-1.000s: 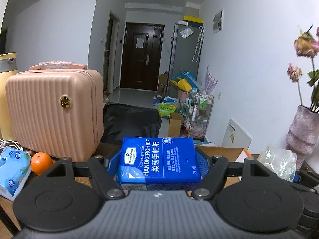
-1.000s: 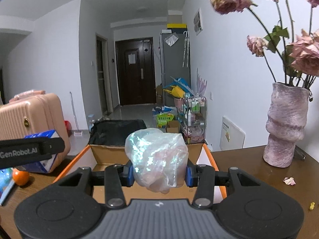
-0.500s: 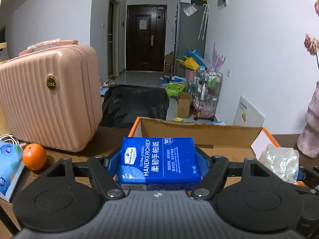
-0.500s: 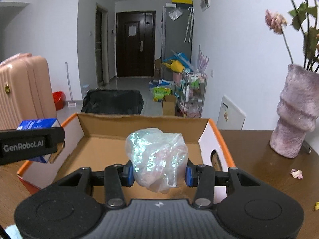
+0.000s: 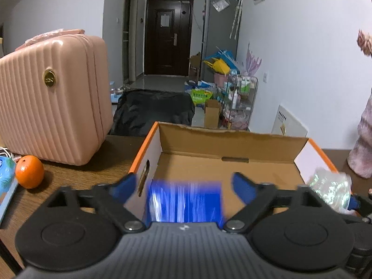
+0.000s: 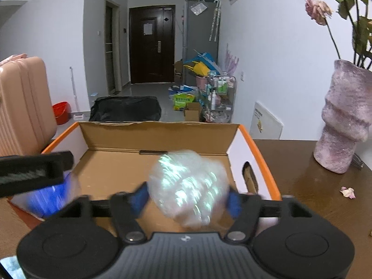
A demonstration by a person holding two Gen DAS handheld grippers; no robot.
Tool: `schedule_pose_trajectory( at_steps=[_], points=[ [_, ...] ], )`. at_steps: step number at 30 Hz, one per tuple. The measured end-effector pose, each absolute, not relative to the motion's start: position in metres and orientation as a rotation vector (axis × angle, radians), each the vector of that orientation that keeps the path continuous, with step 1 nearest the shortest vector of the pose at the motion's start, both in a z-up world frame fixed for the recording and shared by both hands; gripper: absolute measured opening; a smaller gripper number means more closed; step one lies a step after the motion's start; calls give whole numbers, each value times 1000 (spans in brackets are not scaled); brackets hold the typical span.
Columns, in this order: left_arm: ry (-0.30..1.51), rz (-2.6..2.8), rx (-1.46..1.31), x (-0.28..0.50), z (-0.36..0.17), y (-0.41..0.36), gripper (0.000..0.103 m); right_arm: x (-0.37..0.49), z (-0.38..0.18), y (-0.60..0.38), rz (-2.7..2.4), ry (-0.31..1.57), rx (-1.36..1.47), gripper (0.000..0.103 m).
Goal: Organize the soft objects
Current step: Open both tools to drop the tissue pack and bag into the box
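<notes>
The left tongs point(image 5: 183, 186) were opening, their blue-padded fingers point(image 5: 241, 187) standing wide and clear of the blue plastic-wrapped handkerchief pack point(image 5: 184, 201), which showed as a vertical blur between them, loose, over the left part of the open cardboard box with orange edges point(image 5: 232, 148). The right tongs point(image 6: 186, 198) were opening as well, blue pads point(image 6: 232, 201) parted on either side of a crumpled, iridescent clear plastic bag point(image 6: 188, 186) that was blurred too and no longer pinched, over the box's right half; whether either soft thing had yet reached the brown box floor could not be told through the blur. In the right wrist view the left tongs appeared as a black bar at the left edge with the blue pack smeared beneath it, while in the left wrist view the shiny bag showed at the box's right wall. The box sat on a dark brown wooden tabletop point(image 6: 302, 169). To its left stood a ribbed pink hard-shell case point(image 5: 51, 97) with a round gold badge, an orange point(image 5: 29, 171) just in front of it, and a light blue printed tissue pack point(image 5: 5, 181) at the frame edge. To the right of the box stood a mauve, rough-textured ridged vase point(image 6: 344, 118) holding wilted pink roses point(image 6: 317, 10), with a fallen petal point(image 6: 348, 191) lying on the wood nearby.
</notes>
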State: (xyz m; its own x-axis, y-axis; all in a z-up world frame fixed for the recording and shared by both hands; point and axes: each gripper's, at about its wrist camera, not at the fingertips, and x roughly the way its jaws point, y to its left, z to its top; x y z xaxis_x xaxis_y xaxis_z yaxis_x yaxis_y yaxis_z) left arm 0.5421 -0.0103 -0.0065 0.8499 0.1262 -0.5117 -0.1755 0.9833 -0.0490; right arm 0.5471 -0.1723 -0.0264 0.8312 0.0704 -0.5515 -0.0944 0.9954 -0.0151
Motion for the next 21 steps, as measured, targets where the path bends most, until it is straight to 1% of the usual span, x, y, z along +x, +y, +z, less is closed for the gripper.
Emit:
schedule_pose_trajectory(
  at_steps=[1,5,12,21],
  points=[
    [517,165,-91,540,-5,-11,103,547,-26,-173,77,579,-42,90],
    [499,145,-104,535,-1,-12,103,547,-24,-179,54,580,-36,100],
    [487,164,-117,529,6,-11,103,541,-19,-180,46,564,-30,103],
    [477,161,-133,505,14,-7,103,517,-10,-183,51,524,-28,103]
  ],
)
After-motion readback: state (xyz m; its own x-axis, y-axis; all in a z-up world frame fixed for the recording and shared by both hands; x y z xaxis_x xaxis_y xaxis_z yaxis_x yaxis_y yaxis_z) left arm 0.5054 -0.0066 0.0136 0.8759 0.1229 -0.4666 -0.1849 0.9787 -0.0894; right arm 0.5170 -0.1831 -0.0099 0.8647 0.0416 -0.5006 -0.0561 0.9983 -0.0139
